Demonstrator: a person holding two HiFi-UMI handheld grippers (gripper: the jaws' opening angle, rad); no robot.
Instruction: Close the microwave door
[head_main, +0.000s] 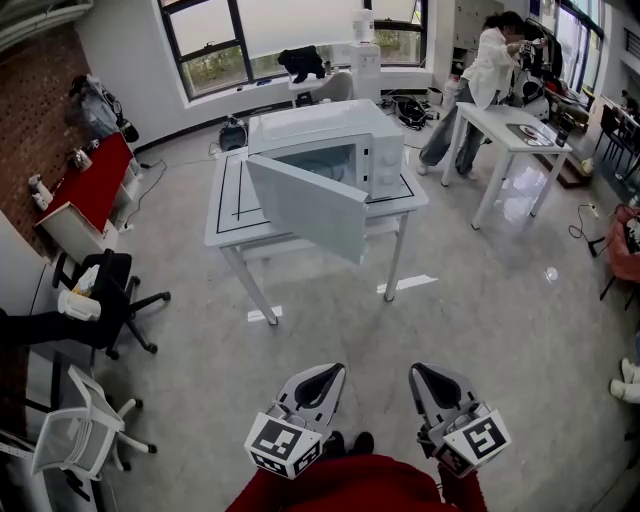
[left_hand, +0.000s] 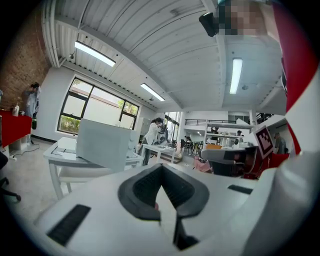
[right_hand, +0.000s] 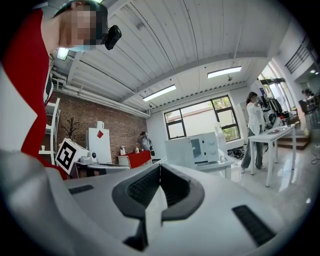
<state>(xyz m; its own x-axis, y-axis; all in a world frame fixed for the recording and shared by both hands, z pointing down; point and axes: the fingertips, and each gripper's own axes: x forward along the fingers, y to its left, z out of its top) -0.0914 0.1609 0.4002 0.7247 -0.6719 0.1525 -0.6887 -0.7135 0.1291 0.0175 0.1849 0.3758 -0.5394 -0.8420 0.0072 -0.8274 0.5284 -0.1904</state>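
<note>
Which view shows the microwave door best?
Head view: the microwave door stands swung wide open, its whole outline visible. Left gripper view shows it only as a far, plain panel. Right gripper view shows it small, left of the microwave.

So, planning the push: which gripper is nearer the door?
Left, slightly: the left gripper lines up with the open door; the right gripper is off to its right. Both far away.

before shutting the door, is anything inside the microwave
Nothing shows in the part of the microwave cavity visible from the head view, only pale inner walls. The open door covers the cavity's lower front, so its floor cannot be fully checked.
</note>
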